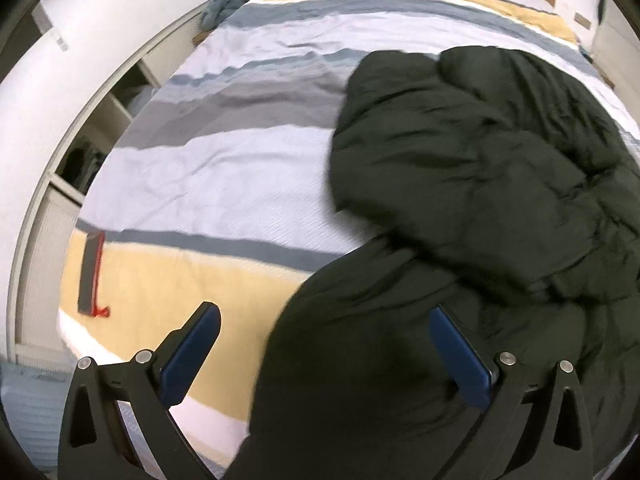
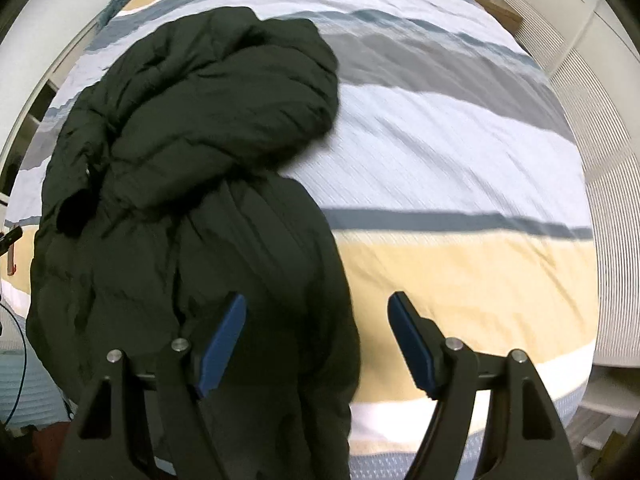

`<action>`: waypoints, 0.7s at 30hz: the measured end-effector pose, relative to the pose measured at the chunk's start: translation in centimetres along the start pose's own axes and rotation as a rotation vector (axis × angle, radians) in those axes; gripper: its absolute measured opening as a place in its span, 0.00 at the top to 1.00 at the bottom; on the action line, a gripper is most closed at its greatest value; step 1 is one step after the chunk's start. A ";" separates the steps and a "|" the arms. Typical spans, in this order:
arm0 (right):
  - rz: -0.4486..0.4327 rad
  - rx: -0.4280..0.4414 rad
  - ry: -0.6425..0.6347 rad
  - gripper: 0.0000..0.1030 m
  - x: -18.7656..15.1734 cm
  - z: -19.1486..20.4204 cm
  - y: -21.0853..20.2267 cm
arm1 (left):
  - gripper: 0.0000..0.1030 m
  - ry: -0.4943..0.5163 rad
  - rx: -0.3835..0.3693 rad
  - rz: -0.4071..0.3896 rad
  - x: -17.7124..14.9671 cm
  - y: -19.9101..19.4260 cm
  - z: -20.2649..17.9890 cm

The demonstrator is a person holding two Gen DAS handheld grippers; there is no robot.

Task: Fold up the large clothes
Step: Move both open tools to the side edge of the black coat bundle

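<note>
the jacket (image 1: pixel 460 200) is heaped unfolded on the bed (image 1: pixel 224 168), bunched near the foot edge; no fold is seen, so nearly all the work is judged left. the left hand-held gripper (image 1: pixel 324 324) is held low over the jacket's near hem, jaws spread, nothing gripped. the right hand-held gripper (image 2: pixel 316 316) is likewise released, poised above the hem's other side.

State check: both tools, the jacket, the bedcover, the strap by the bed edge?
Left tool: open, holding nothing, jacket edge between the fingers.
Right tool: open, holding nothing, over the jacket's near edge.
Dark puffer jacket: bunched, not folded flat, lying on the bed.
Striped bedcover: spread out, lightly wrinkled.
Grey-and-red strap: lying on the cover's yellow band.
</note>
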State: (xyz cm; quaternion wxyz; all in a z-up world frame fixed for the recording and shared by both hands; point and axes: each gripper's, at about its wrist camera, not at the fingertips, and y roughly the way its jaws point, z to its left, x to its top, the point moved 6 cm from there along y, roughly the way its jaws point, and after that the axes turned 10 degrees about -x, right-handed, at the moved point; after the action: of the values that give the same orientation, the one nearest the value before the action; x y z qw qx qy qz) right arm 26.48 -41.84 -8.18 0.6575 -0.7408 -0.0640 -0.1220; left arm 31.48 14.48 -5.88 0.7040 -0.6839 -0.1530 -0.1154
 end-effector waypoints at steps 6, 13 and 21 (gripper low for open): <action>0.025 -0.027 0.043 0.29 -1.9 -1.7 -0.5 | 0.01 -0.047 0.051 0.032 -2.3 0.1 3.8; 0.028 -0.049 0.073 0.29 -2.6 -3.3 -1.2 | 0.01 -0.072 0.081 0.038 -3.7 -0.7 5.9; 0.026 -0.057 0.099 0.29 -3.2 -4.3 -2.1 | 0.01 -0.169 0.036 0.075 -6.0 -0.6 9.3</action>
State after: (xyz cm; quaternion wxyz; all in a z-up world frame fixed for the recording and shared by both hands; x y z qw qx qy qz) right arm 22.44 -45.63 -6.53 0.6400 -0.7531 -0.0182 -0.1516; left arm 25.13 23.49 -7.36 0.7047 -0.6835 -0.1882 -0.0282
